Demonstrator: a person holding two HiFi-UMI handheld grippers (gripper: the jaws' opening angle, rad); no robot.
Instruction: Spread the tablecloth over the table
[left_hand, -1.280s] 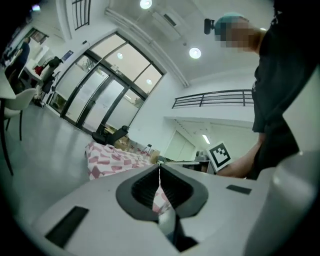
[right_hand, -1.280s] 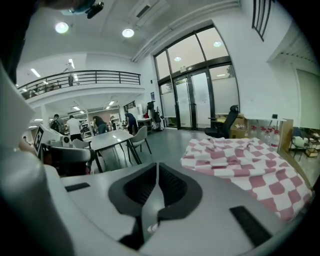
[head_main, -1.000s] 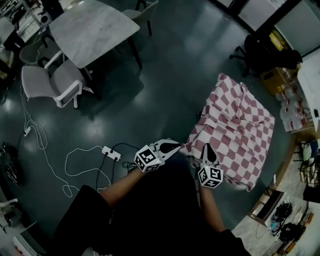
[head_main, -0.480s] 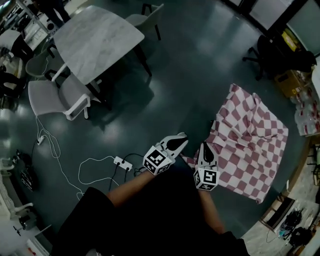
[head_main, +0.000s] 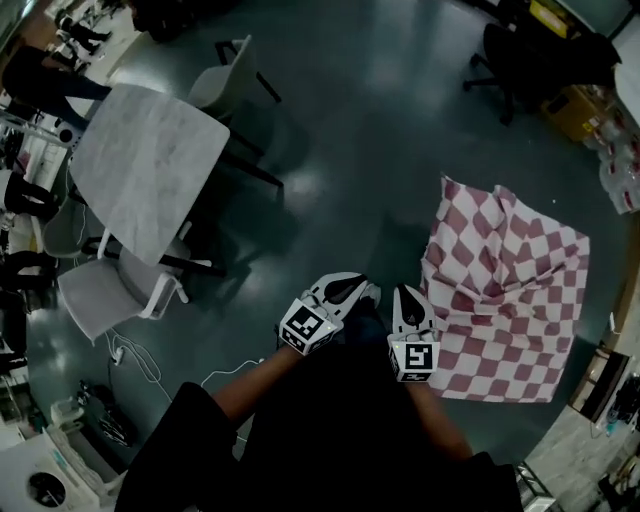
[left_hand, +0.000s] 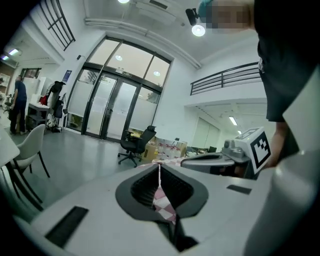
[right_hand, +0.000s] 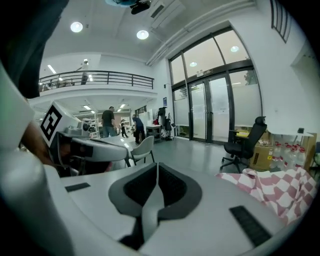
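The red-and-white checked tablecloth (head_main: 510, 290) lies rumpled on the dark floor at the right of the head view. My left gripper (head_main: 365, 290) is shut on one edge of it, and in the left gripper view a checked fold (left_hand: 161, 195) sits pinched between the jaws of the left gripper (left_hand: 159, 165). My right gripper (head_main: 405, 298) is beside it at the cloth's near edge. In the right gripper view the right gripper (right_hand: 157, 165) is shut on a pale strip of fabric, and the rest of the tablecloth (right_hand: 280, 192) hangs to its right. The marble-topped table (head_main: 145, 165) stands far to the left.
White chairs (head_main: 115, 300) (head_main: 225, 85) stand round the table. A black office chair (head_main: 520, 60) and cardboard boxes (head_main: 575, 110) are at the back right. A white cable (head_main: 140, 365) trails on the floor at the left. People (right_hand: 107, 120) stand in the distance.
Both grippers have travelled together across the floor with the cloth trailing from them. The table now shows further left and lower in the head view. The jaws have stayed shut.
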